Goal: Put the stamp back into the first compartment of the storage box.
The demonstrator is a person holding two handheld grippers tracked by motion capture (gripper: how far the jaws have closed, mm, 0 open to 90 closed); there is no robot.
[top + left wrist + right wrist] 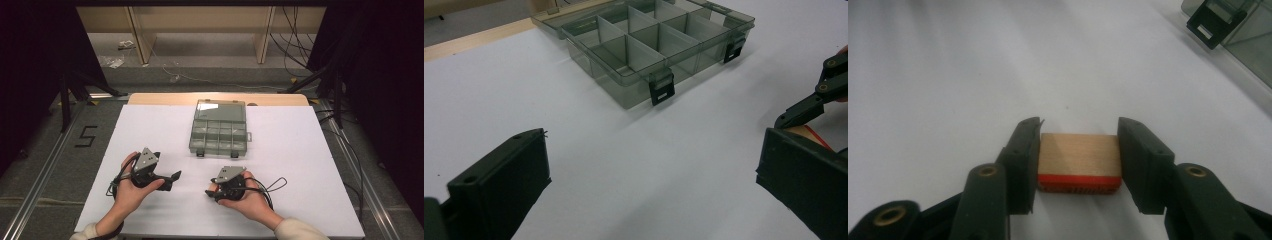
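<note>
Wooden block point(1079, 155) with a red band along its near edge: this is the working item; it lies on the white tabletop point(150, 130), nearer the person than the organiser box point(218, 132), and sits between the jaws of the right gripper point(1079, 160). Right gripper state: jaws partly closed and standing against both sides of the block; the right gripper view shows no visible gap on either side, so the block is judged clamped; it appears not yet lifted off the tabletop. Left gripper point(649, 185) state: jaws spread wide with nothing between them; it rests on the tabletop to the left of the block, aimed at the organiser box.

Organiser box status: translucent grey, lid folded back on the far side, two black latches point(662, 91) hanging free on the near wall; the compartments in view hold nothing.

Progress judgement: box opened and grasp on the block made; this is an early stage. Remaining, as far as can be judged: lift the block, carry it to a compartment of the organiser box, release it; closing the lid may follow.
</note>
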